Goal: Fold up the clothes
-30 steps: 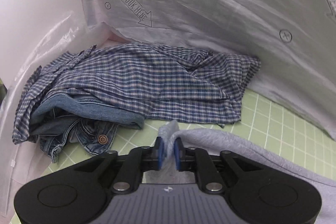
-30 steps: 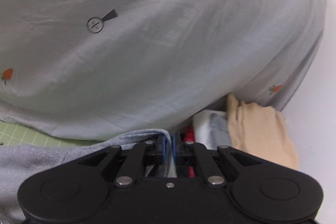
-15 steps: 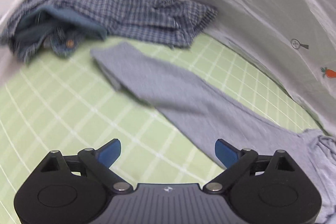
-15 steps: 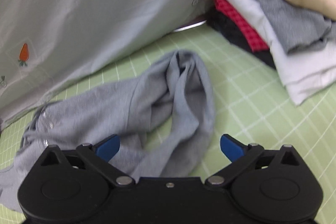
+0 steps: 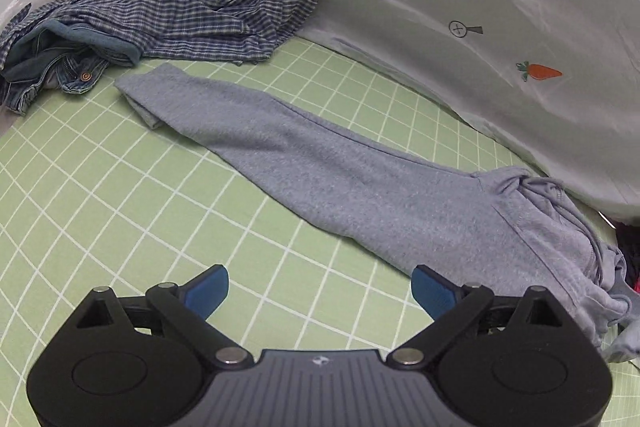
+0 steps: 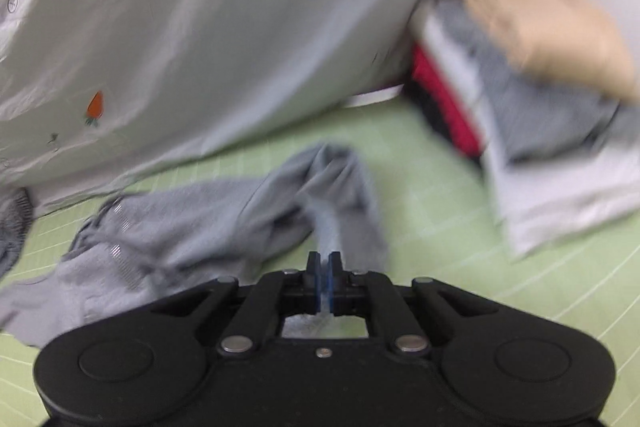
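Grey sweatpants [image 5: 320, 171] lie stretched across the green grid mat [image 5: 100, 187], legs pointing far left, waistband with drawstring at the right. My left gripper [image 5: 320, 289] is open and empty, just in front of the trousers' near edge. In the blurred right wrist view my right gripper [image 6: 324, 267] is shut on a fold of the grey sweatpants [image 6: 224, 223], whose bunched waist end spreads to the left.
A checked blue shirt [image 5: 192, 23] and denim jeans [image 5: 60, 71] are piled at the far left. A stack of folded clothes [image 6: 532, 99] stands at the right. A pale printed sheet [image 5: 460, 7] hangs along the back.
Both grippers let go of the grey sweatpants and drew back. My left gripper stays open. My right gripper has since shut on the waist end again.
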`<state>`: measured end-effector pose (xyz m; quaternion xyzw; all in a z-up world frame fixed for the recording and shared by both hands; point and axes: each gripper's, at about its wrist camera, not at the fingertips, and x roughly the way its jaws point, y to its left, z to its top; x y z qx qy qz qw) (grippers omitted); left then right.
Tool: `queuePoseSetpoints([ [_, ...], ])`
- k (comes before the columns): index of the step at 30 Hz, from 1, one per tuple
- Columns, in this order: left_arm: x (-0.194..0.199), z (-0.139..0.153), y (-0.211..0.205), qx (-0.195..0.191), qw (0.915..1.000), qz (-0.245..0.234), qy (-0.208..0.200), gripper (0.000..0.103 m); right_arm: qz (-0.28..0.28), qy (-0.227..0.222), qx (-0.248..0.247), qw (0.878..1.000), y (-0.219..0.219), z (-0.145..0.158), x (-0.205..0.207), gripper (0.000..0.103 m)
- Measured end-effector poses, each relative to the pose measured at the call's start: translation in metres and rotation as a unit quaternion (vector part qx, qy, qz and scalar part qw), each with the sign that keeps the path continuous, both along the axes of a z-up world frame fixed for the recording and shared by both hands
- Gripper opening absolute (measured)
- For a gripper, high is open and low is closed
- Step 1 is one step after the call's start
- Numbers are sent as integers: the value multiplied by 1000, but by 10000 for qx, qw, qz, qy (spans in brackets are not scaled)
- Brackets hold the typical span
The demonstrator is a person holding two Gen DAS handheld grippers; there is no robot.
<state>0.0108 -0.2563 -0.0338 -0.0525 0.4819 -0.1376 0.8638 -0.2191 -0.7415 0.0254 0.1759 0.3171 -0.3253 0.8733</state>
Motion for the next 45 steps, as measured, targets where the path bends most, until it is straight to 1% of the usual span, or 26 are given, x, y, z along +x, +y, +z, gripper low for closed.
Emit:
queuePoseSetpoints([
  [2,-3,-3,-6,8,10000,-15,24,98,-318,25,-548,9980,-19,18,-10,4],
  [3,-3,-5,-10,-5,10000,-7,54,98,-498,84,-702,9963,-29,22,-15,6],
  [5,-3,-11,-19,-41,9999,24,124,99,-792,245,-812,9932,-44,25,-23,31],
  [6,-2,-15,-24,-58,9999,37,155,99,-938,326,-866,9913,-51,26,-27,56],
  [7,-1,-19,-29,-60,9998,42,180,99,-956,378,-827,9913,-52,22,-27,67],
  [8,0,-22,-36,-51,9998,44,203,99,-877,409,-716,9927,-49,14,-24,71],
  [9,2,-25,-41,-35,9997,51,228,99,-798,440,-605,9940,-46,6,-20,81],
  [10,4,-27,-46,-9,9996,71,260,99,-719,471,-495,9951,-43,-2,-17,87],
  [13,7,-31,-56,53,9993,117,344,99,-480,563,-162,9971,-33,-26,-6,87],
  [14,7,-30,-57,93,9994,81,335,99,-425,529,0,9977,-28,-33,-1,87],
  [16,4,-27,-58,230,9994,-30,258,99,-324,273,396,9983,-13,-42,11,87],
  [18,0,-26,-51,302,9993,-30,240,99,-290,-11,784,9965,9,-44,24,87],
  [23,-8,-28,-18,224,9988,251,356,99,-674,-486,1431,9862,55,-40,52,87],
  [25,-12,-28,-2,234,9985,312,374,99,-755,-499,1554,9837,73,-37,63,87],
  [27,-14,-27,15,226,9985,323,387,99,-802,-460,1572,9832,90,-34,72,87],
  [30,-12,-28,39,332,9981,305,418,102,-959,-354,1675,9806,115,-33,83,88],
  [32,-6,-32,55,365,9978,293,464,102,-1103,-338,1887,9752,130,-39,88,91],
  [33,-2,-34,63,369,9977,287,494,102,-1162,-309,2023,9719,135,-44,93,95],
  [36,11,-40,87,333,9972,290,598,102,-1376,-260,2460,9591,151,-63,106,95],
  [38,20,-42,98,321,9973,253,613,102,-1592,-437,2743,9474,157,-77,117,95],
  [39,25,-43,103,326,9974,222,605,102,-1680,-504,2828,9430,159,-82,122,95],
  [41,33,-45,111,271,9980,110,556,102,-1909,-473,2847,9382,163,-91,134,97],
  [42,37,-46,114,234,9983,58,537,102,-2013,-452,2827,9367,164,-94,138,95],
  [43,41,-48,115,207,9983,28,545,103,-2104,-440,2797,9357,164,-95,141,90],
  [44,45,-50,118,194,9981,17,576,103,-2129,-424,2727,9373,165,-96,142,87],
  [45,49,-52,119,187,9980,14,601,103,-2055,-412,2614,9422,167,-95,141,79],
])
